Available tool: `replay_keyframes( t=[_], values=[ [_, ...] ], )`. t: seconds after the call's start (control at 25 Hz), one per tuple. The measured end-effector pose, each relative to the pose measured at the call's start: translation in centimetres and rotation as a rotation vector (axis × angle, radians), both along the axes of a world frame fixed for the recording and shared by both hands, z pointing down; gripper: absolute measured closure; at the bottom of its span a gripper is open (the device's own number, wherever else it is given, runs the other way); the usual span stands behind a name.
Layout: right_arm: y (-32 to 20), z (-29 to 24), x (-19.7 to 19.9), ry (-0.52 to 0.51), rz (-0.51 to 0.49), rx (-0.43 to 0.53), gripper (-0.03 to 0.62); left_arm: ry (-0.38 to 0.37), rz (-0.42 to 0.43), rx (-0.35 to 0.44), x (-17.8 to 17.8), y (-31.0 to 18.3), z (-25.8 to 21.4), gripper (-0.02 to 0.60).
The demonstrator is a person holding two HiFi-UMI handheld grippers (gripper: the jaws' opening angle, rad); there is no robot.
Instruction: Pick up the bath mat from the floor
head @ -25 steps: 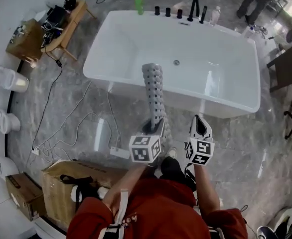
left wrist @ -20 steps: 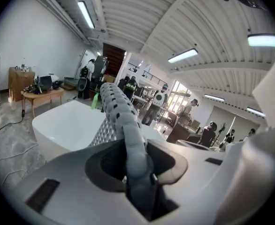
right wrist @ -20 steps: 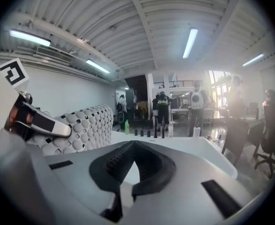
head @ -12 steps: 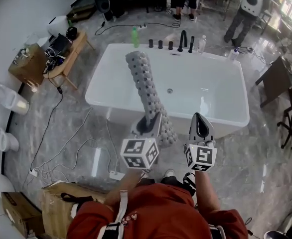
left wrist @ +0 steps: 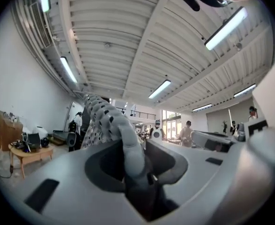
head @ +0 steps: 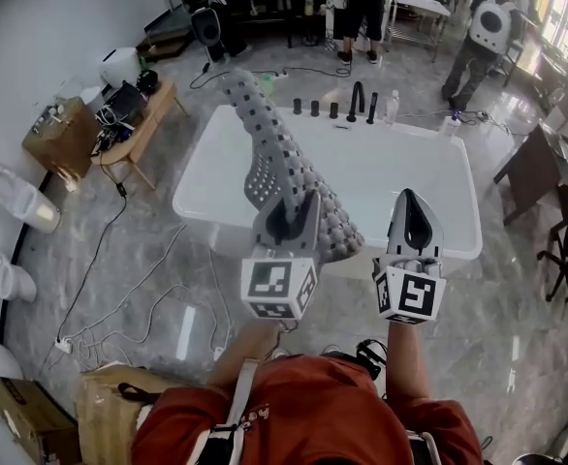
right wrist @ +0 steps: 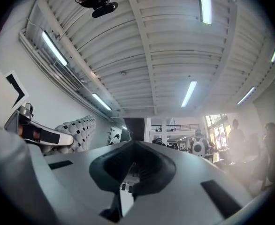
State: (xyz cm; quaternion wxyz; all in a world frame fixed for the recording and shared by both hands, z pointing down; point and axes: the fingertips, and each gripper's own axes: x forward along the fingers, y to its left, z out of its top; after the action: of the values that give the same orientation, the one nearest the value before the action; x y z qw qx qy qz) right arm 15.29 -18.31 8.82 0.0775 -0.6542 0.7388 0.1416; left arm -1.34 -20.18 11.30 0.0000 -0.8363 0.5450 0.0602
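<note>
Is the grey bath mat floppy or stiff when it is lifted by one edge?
Probably semi-stiff: the mat stands up from the left gripper and only curls at its top. Likely light, since one pinch carries it. Its bumps suggest grip.

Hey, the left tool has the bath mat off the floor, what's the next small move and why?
Probably open the right tool and pinch the loose edge of the bath mat. The left tool grips it at one spot only, so it flops above the bathtub, while the right tool is shut and empty.
</note>
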Motion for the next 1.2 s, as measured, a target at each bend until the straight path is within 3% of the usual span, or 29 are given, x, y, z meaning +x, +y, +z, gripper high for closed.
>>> replay_keyframes(
  t=[0.36,0.56,1.2],
  values=[
    [0.0,-0.6,-1.1,0.031,-0.052,-0.010,0.582,-0.102,-0.094,0.246,-1.3,1.2,-4.3,0.452],
    [0.1,-0.7,-2.2,0.048,-0.069,-0.001,0.582,-0.082,-0.126,0.281,-2.1,1.9,-5.2,0.451],
    [0.1,0.0,-4.8,0.040,-0.116,-0.012,0.582,-0.142,-0.163,0.336,-4.1,3.5,-6.4,0.451]
  ],
)
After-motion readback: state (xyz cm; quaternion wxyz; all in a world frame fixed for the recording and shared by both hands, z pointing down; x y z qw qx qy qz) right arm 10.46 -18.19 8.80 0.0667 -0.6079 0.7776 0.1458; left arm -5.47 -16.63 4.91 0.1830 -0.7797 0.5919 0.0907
